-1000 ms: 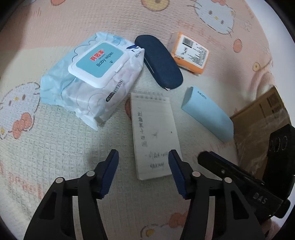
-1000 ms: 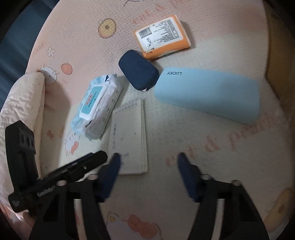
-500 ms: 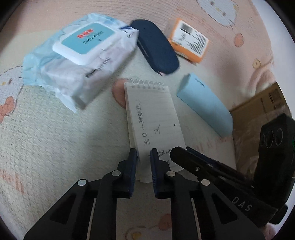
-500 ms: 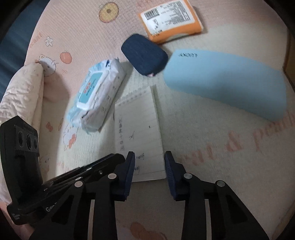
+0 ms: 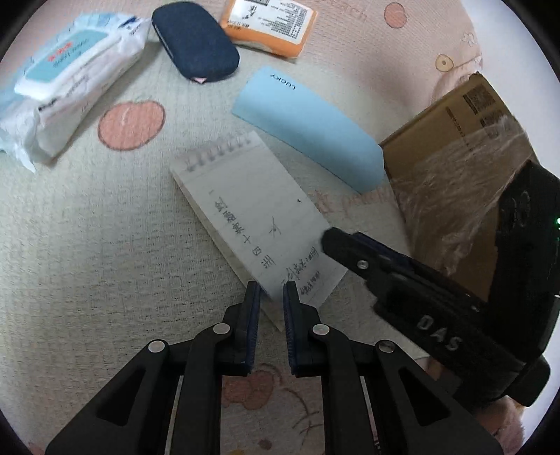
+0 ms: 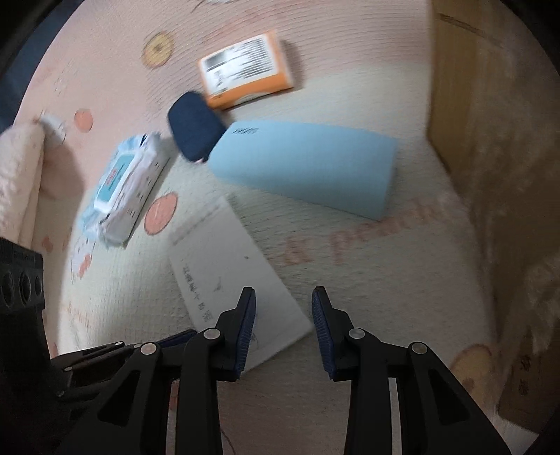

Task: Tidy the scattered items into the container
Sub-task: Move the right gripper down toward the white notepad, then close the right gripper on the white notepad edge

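Note:
A white spiral notepad [image 5: 252,210] [image 6: 227,266] lies askew on the patterned blanket. My left gripper [image 5: 272,297] has its jaws closing, with the notepad's near corner pinched in the narrow gap. My right gripper [image 6: 283,308] straddles the notepad's other near corner, and its pads touch the paper edges. In the left wrist view the right gripper [image 5: 336,241] rests on the notepad's right edge. Beyond lie a light blue case [image 5: 308,122] [image 6: 308,168], a navy pouch [image 5: 196,42] [image 6: 194,129], an orange packet [image 5: 269,24] [image 6: 245,77] and a pack of baby wipes [image 5: 59,87] [image 6: 129,189].
A brown cardboard box [image 5: 455,147] [image 6: 455,105] with plastic wrap stands at the right, close to the light blue case. A quilted pillow [image 6: 17,182] lies at the far left. The blanket [image 5: 87,245] has a round peach print beside the notepad.
Both grippers went from wide apart to narrow around the notepad's near edge. The notepad has turned and slid right toward the box, uncovering the peach print.

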`<state>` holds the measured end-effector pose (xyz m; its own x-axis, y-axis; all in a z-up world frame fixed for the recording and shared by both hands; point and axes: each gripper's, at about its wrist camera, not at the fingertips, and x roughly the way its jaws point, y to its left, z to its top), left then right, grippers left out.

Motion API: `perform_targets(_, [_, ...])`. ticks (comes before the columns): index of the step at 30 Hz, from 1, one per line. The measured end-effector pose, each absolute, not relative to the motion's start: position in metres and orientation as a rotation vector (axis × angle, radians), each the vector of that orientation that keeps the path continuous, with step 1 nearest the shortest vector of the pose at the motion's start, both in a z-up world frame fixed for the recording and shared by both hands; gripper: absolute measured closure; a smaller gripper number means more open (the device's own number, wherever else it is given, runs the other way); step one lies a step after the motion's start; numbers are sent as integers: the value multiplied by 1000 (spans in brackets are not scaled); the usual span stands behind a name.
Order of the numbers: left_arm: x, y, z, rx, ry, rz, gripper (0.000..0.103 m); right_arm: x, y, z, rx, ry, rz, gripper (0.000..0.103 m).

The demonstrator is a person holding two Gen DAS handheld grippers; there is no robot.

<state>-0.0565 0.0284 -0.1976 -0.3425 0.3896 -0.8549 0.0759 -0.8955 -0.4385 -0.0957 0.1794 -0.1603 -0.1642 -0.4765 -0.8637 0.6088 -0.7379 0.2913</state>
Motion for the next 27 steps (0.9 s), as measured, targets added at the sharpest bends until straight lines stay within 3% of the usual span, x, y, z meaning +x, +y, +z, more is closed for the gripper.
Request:
perform_targets(3, [-56, 24, -183, -1655, -555, 2423, 81, -89, 188, -155, 1413, 183, -1942, 72])
perform_targets(5, [-57, 18, -169, -1616, -462, 2536, 62, -82, 193, -155, 1422, 191, -1928, 72])
perform_targets(7, [-63, 13, -160, -1575, -369, 2623, 55, -75, 201, -158, 1441, 170, -1911, 72])
perform_targets(19, [-131, -5, -191, -1628, -206, 2587, 53, -64, 200, -169, 1478, 109, -1853, 71])
perform_targets(27, [-118, -15, -196, -1619, -354, 2472, 53, -73, 183, -169, 1416, 166, -1873, 71])
